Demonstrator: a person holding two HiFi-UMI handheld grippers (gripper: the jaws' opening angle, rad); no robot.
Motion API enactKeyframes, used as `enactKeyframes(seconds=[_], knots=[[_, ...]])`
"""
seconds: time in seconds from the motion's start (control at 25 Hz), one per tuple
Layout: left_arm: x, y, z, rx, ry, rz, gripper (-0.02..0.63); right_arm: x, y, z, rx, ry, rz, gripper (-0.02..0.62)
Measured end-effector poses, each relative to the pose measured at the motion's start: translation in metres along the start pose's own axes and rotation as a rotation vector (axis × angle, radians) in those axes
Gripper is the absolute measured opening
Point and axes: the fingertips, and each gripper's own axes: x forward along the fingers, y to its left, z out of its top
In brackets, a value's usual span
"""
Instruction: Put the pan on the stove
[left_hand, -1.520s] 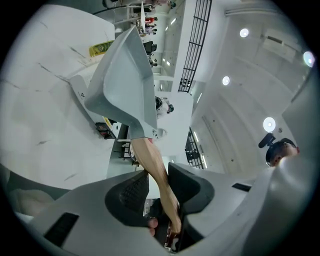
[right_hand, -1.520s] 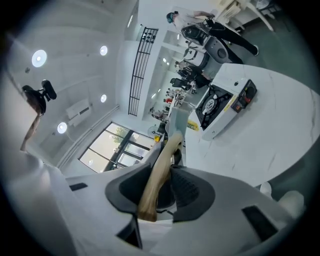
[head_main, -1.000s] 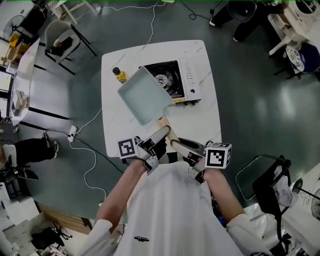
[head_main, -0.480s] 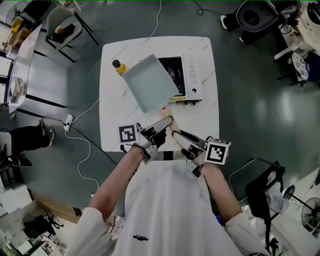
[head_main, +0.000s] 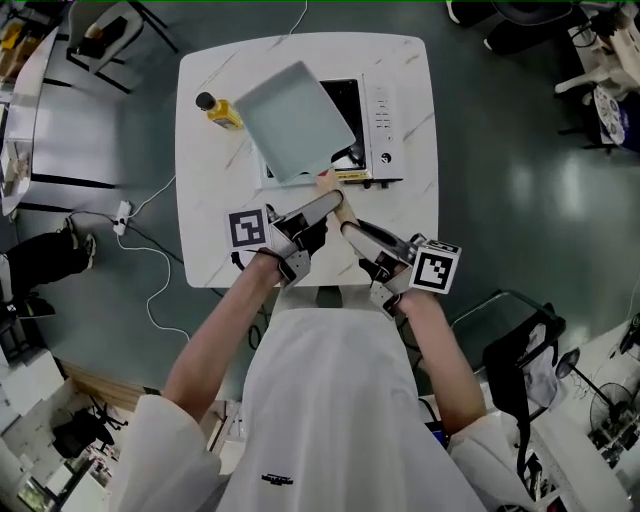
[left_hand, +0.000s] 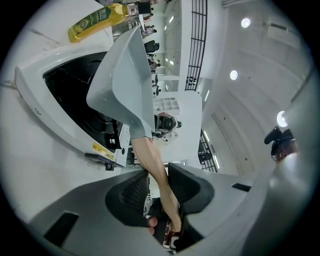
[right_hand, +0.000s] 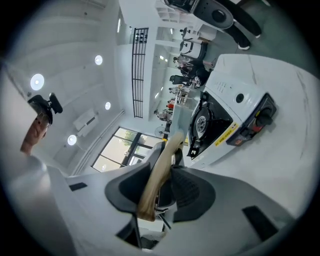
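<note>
The white table (head_main: 205, 235) carries the stove (head_main: 385, 120) at 12 o'clock from the person. The square pan (head_main: 292, 118) hangs tilted over the stove's 9 o'clock side, with a yellow bottle (head_main: 218, 110) just beyond it at 9 o'clock. The left gripper (head_main: 332, 205) and right gripper (head_main: 350, 231) each stand partly closed, both clamped on the pan's wooden handle (head_main: 326, 183). The carry looks nearly done, and what seems left is levelling the pan, lowering it onto the burner and letting go.
</note>
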Motion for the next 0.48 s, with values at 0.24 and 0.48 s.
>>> enactKeyframes(seconds=[0.24, 0.48], knots=[[0.010, 0.008, 0.007, 0.019, 0.005, 0.003, 0.121, 0.002, -0.015, 0.007, 0.017, -0.017, 0.032, 0.137], [0.016, 0.021, 0.002, 0.000, 0.015, 0.016, 0.121, -0.001, -0.027, 0.005, 0.012, -0.002, 0.039, 0.140]])
